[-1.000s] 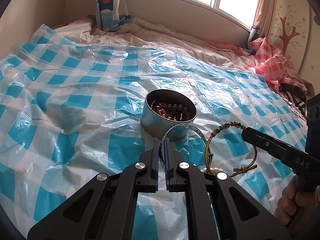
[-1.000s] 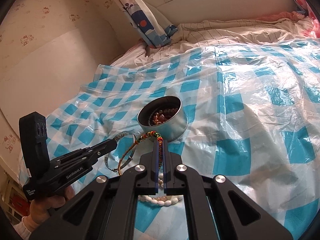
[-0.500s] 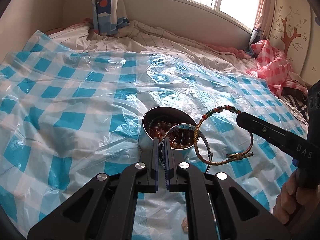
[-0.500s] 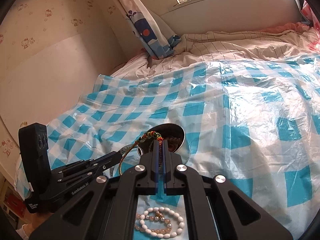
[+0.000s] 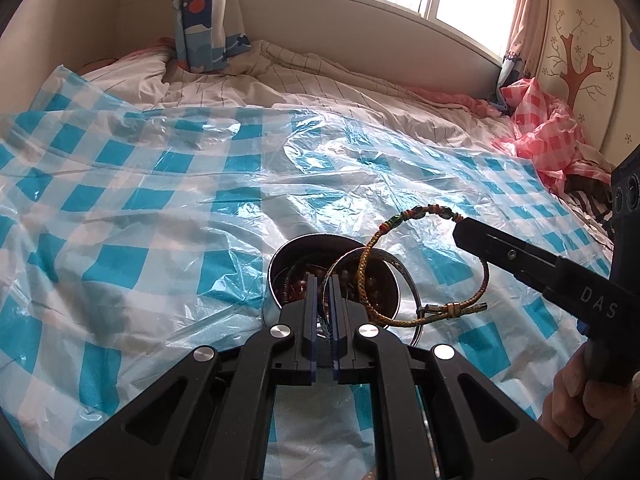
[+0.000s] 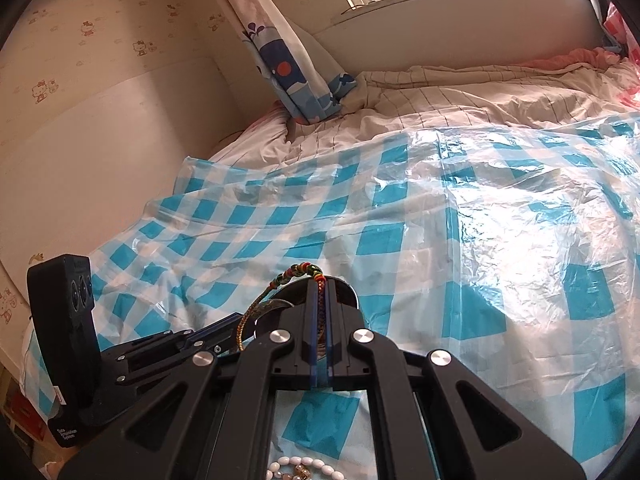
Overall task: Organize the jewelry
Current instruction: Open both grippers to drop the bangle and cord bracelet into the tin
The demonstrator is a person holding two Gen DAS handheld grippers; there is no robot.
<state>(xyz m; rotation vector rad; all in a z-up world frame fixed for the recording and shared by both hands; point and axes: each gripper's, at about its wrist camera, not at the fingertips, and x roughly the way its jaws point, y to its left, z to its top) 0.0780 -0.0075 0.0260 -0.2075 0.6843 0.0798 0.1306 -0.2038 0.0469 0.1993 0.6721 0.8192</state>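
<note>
Low in the frame's centre, the left gripper [image 5: 323, 280] is clamped on a thin silver bangle [image 5: 404, 276] above the round tin [image 5: 276, 260] holding dark beads. From the right, the right gripper [image 6: 319, 280] pinches a woven cord bracelet [image 5: 362, 280] with coloured beads and a knotted clasp, hanging beside the tin. A white bead bracelet [image 6: 296, 462] lies on the blue-checked plastic sheet [image 5: 120, 184].

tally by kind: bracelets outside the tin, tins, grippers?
Bracelets outside tin: 3 (bangle, braided cord, white beads)
Tins: 1
Grippers: 2 (left, right)
Total: 6
</note>
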